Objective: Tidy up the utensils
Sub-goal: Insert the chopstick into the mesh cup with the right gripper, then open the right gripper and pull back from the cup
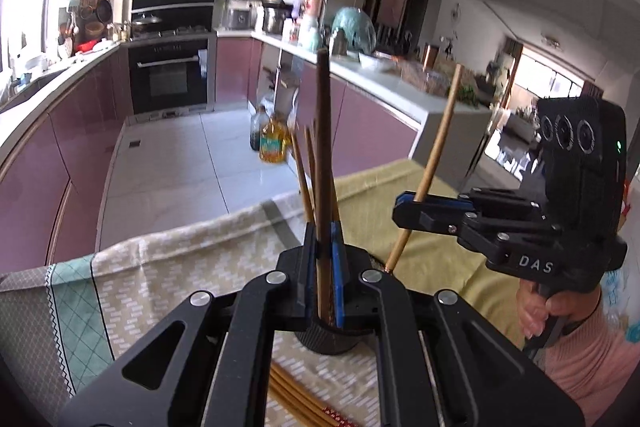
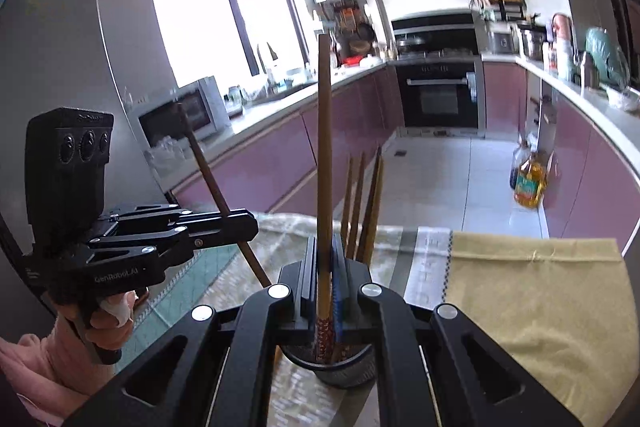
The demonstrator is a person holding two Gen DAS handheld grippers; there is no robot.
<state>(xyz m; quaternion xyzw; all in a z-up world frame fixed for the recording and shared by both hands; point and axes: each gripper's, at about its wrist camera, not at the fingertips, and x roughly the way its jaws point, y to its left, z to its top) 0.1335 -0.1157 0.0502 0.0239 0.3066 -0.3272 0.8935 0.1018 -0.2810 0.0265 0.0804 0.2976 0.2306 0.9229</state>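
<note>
A black mesh utensil cup (image 1: 328, 341) stands on the cloth-covered table; it also shows in the right wrist view (image 2: 340, 367). Several light bamboo chopsticks (image 1: 306, 175) stand in it. My left gripper (image 1: 323, 251) is shut on a dark brown chopstick (image 1: 323, 147), upright with its lower end in the cup. My right gripper (image 2: 326, 259) is shut on a light bamboo chopstick (image 2: 324, 147) whose patterned end reaches into the cup. In the left wrist view the right gripper (image 1: 416, 205) holds that chopstick (image 1: 438, 147) tilted.
More chopsticks (image 1: 296, 399) lie on the patterned cloth (image 1: 160, 287) just in front of the cup. A yellow cloth (image 2: 540, 307) covers the table's right part. Beyond the table edge are the kitchen floor, an oil bottle (image 1: 273, 143) and purple cabinets.
</note>
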